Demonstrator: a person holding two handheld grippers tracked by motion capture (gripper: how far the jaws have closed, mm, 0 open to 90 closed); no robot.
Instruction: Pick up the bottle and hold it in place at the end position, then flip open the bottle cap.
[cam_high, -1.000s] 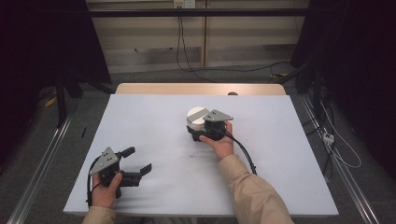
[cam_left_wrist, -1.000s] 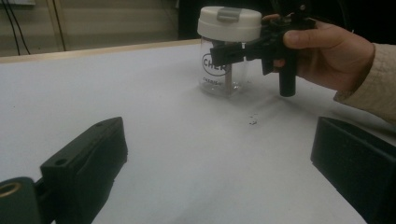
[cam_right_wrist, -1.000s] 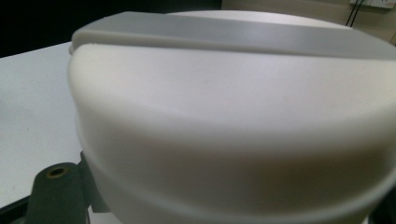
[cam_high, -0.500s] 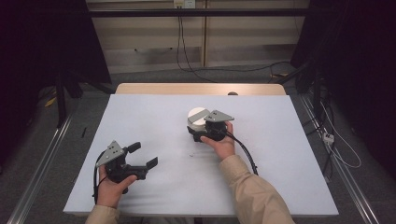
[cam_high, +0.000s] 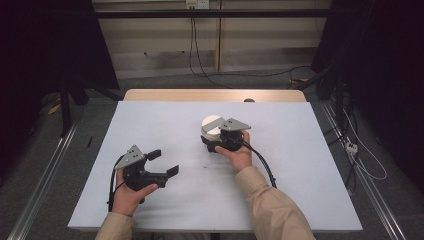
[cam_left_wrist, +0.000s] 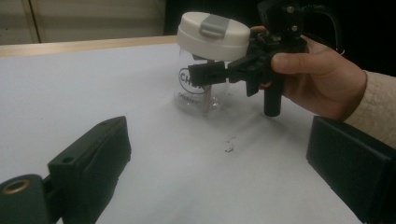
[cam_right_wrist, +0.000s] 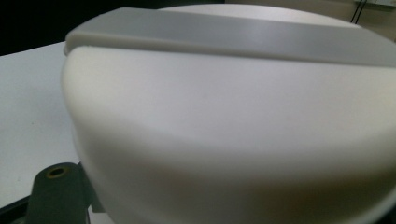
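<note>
I have the jar — clear glass, printed logo, wide white lid with a grey tab — standing upright near the middle of the white table, its long axis vertical. My right gripper sits against the jar just under the lid, one black jaw crossing the front of the glass; I think the jaws are clamped on it, though the far jaw is hidden, so I cannot tell for sure. My left gripper is well apart from the jar, toward the near left of it, jaws spread wide and holding nothing, pointed at it — the jar lies straight ahead between them. The right hand is clearly the nearer one.
</note>
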